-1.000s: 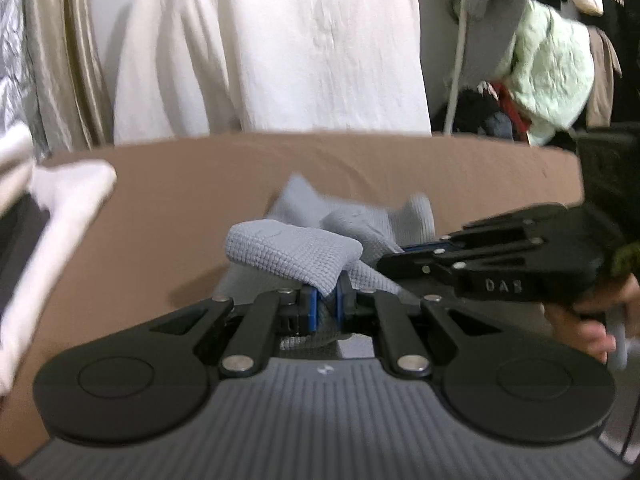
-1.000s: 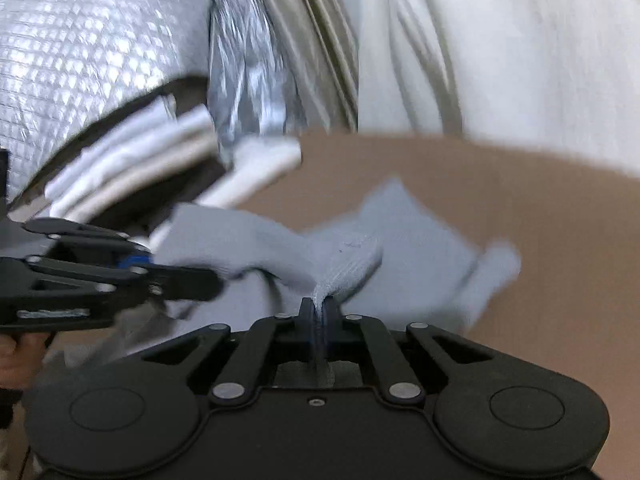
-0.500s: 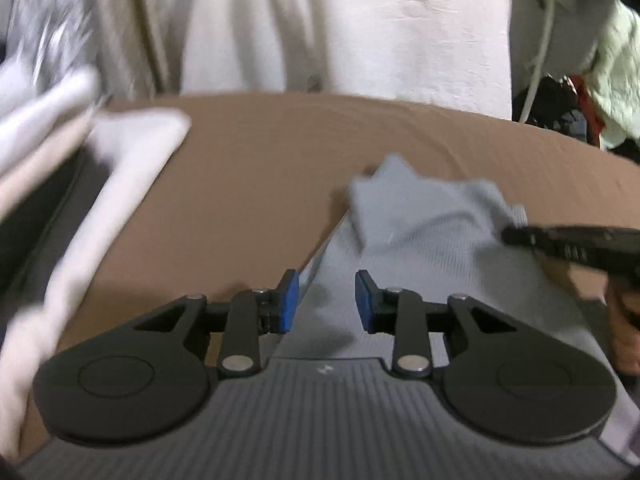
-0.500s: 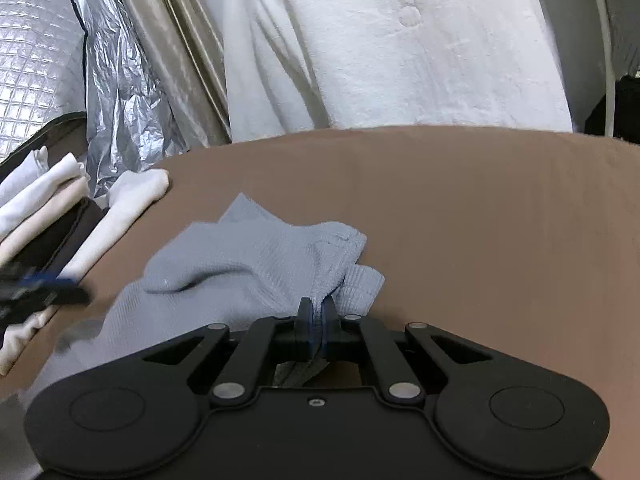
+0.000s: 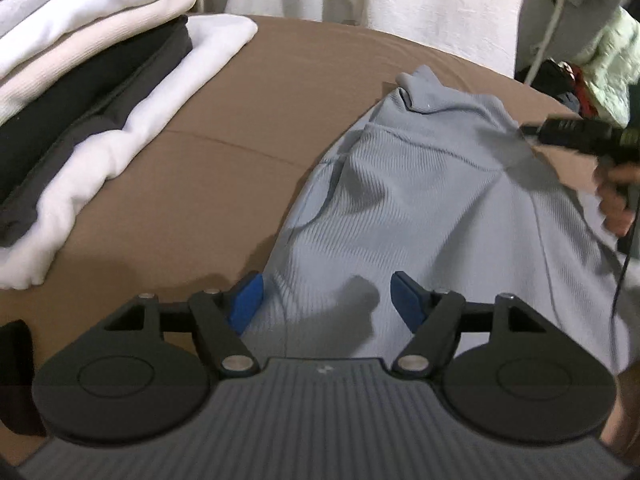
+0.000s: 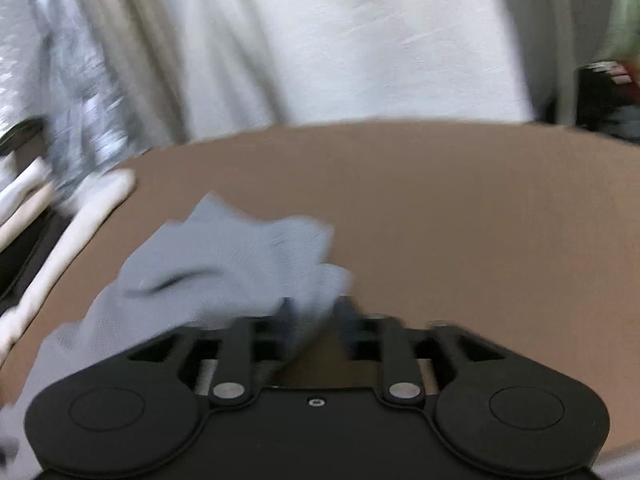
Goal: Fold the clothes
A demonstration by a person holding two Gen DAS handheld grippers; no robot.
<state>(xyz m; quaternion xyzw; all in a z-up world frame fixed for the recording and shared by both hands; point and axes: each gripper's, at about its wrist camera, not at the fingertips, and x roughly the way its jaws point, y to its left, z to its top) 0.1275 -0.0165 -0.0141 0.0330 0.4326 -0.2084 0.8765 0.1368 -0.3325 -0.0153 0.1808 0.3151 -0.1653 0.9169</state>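
Both our grippers, left (image 5: 326,300) and right (image 6: 312,324), are opening, releasing the soft, floppy grey top (image 5: 420,200); we'd pinch its hem.

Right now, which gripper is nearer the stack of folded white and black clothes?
Left. The left gripper hangs beside the stack; the right gripper sits across the grey ribbed garment.

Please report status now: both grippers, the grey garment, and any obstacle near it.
Left gripper and right gripper opening, gripping nothing. Grey garment loose on brown surface. Folded stack beside it, apart.
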